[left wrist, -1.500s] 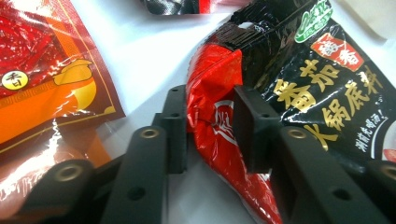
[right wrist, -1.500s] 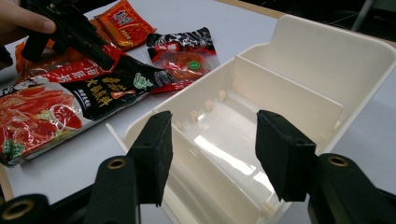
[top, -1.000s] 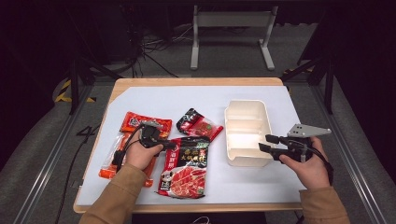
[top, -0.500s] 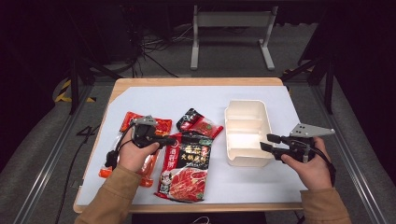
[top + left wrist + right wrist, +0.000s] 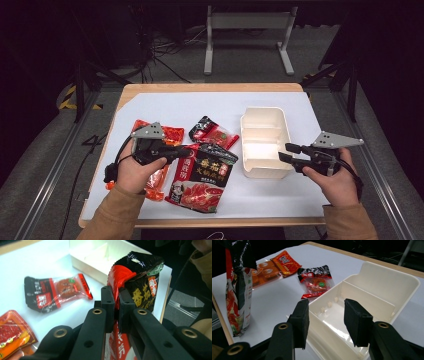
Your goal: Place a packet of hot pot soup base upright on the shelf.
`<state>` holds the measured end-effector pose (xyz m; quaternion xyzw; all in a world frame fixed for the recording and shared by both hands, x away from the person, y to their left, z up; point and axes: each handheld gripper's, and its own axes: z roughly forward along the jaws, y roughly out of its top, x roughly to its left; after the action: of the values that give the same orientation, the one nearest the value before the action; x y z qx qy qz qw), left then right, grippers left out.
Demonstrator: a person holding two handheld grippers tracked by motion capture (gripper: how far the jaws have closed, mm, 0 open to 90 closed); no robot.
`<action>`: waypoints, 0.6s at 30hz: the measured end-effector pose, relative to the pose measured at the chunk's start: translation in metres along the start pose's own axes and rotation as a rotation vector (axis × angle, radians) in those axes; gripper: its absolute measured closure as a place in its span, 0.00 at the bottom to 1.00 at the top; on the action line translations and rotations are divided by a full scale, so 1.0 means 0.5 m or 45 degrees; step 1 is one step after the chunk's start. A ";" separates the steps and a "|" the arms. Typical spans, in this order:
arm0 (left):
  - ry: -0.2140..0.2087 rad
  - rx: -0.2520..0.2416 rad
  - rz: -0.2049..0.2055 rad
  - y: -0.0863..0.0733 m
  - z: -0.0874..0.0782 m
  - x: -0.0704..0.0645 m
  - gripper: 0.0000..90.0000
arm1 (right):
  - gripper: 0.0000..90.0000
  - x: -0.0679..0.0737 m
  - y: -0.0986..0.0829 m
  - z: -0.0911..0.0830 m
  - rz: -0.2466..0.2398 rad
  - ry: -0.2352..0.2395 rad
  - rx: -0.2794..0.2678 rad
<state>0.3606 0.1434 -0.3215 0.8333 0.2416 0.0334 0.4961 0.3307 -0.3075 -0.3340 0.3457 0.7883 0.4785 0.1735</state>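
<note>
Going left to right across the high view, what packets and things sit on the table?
Orange packet → left gripper → big red-and-black packet → white divided box → right gripper.

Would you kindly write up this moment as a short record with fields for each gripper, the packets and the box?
left gripper: shut on the big hotpot packet, top edge pinched and lifted
right gripper: open, jaws at the near wall of the white box, not gripping
white box: divided, nothing in it
small dark packet: flat on the table, left of the box
orange packet: flat, partly under the left hand
</note>
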 end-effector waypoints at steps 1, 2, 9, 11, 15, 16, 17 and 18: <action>0.008 -0.011 0.011 0.002 -0.003 -0.004 0.96 | 0.62 0.002 0.001 -0.001 -0.001 0.002 -0.001; 0.014 -0.017 0.019 0.004 -0.005 -0.008 0.96 | 0.62 0.003 0.002 -0.001 0.000 0.005 -0.005; 0.120 -0.131 0.079 0.010 -0.021 -0.028 0.96 | 0.62 0.009 0.004 0.001 -0.002 0.026 -0.008; 0.127 -0.147 0.074 0.010 -0.024 -0.028 0.96 | 0.62 0.009 0.004 0.002 0.002 0.028 -0.009; 0.163 -0.219 0.074 0.010 -0.030 -0.033 0.96 | 0.63 0.013 0.007 0.005 0.012 0.051 -0.020; 0.167 -0.229 0.082 0.010 -0.031 -0.034 0.96 | 0.63 0.015 0.008 0.007 0.009 0.054 -0.020; 0.175 -0.238 0.086 0.011 -0.033 -0.035 0.96 | 0.63 0.018 0.009 0.009 0.004 0.055 -0.019; 0.177 -0.248 0.078 0.011 -0.033 -0.036 0.96 | 0.63 0.021 0.012 0.012 -0.005 0.054 -0.013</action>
<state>0.3418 0.1464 -0.3051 0.7840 0.2452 0.1296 0.5554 0.3292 -0.2942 -0.3310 0.3331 0.7900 0.4894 0.1592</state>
